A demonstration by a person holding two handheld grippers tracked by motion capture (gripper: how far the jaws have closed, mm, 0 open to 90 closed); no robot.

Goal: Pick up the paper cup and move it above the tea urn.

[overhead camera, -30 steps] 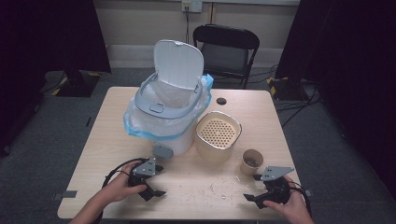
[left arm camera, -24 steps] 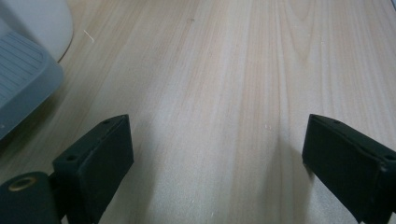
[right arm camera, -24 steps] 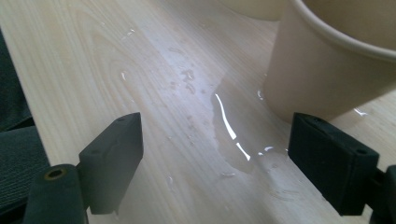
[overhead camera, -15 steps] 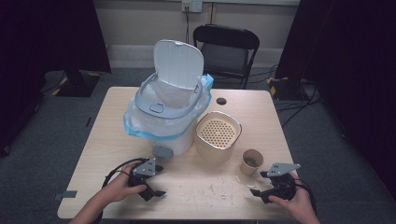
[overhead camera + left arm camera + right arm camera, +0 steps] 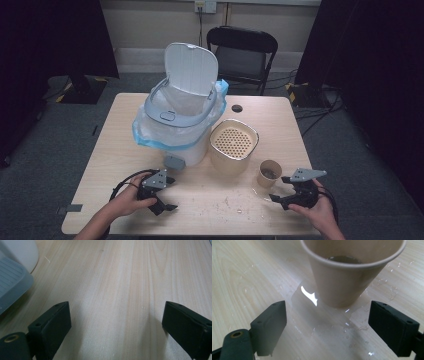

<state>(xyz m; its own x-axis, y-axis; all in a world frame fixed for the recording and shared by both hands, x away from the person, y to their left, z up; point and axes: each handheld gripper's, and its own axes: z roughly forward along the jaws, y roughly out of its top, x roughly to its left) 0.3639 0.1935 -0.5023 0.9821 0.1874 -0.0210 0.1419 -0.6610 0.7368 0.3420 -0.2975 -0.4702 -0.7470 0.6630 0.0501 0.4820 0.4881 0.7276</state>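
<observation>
Since a second ago, right gripper has edged toward the tan paper cup, its jaws opening wide, empty, to straddle it; beside the cup, liquid wets the table.

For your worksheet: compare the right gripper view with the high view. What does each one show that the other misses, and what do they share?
Right gripper view: a puddle shining at the foot of the cup, liquid inside it, and open jaws with nothing between them.

High view: the lidded bin with its blue liner, the perforated container, the chair, the left gripper and both hands.

Both: the cup standing upright on the table, just ahead of the right gripper.
</observation>
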